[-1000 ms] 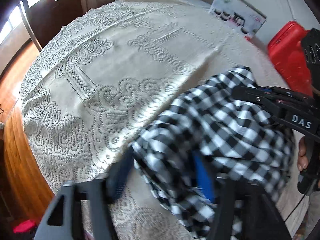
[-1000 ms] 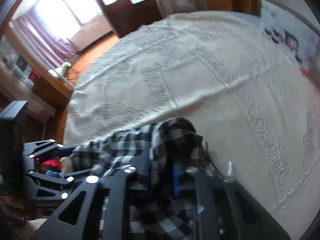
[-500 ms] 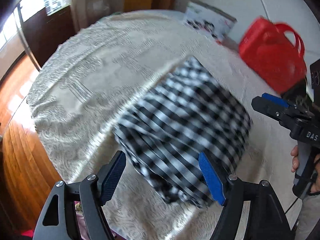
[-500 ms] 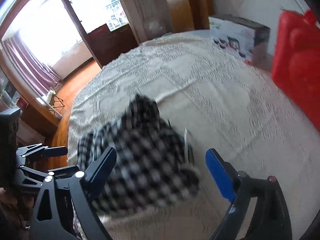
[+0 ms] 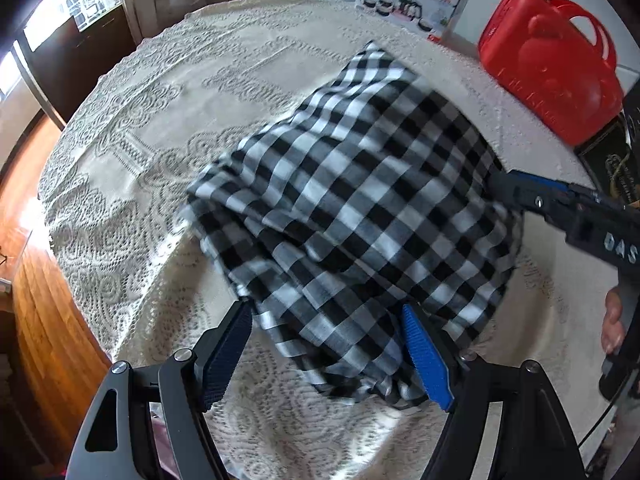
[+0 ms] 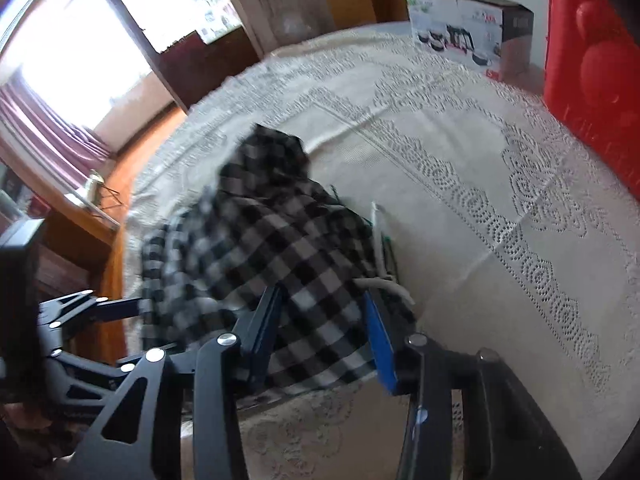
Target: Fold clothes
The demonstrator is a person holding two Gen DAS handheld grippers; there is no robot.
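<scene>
A black-and-white checked garment lies in a rough folded heap on the round table, which is covered by a cream lace tablecloth; the heap sits toward the near edge of the table, with bare lace all round it and its far corner pointing toward the far edge. The left gripper hangs over the near edge with its jaws spread wide, one blue pad on each side of the nearest fold of the cloth, and the pads do not press it. The right gripper comes at the heap from the other side; its jaws are also apart, with a fold of checked cloth lying between the two blue pads, and whether the pads touch the cloth I cannot tell because that part is blurred. In the left wrist view the right gripper's dark body shows at the right side, its tip at the edge of the garment, and a hand grips its handle. A white strip, perhaps a label, shows along the garment's right edge. At the far edge of the table stand a red plastic case with a handle and, beside it, a printed cardboard box. Past the table are a wooden floor and a bright window
</scene>
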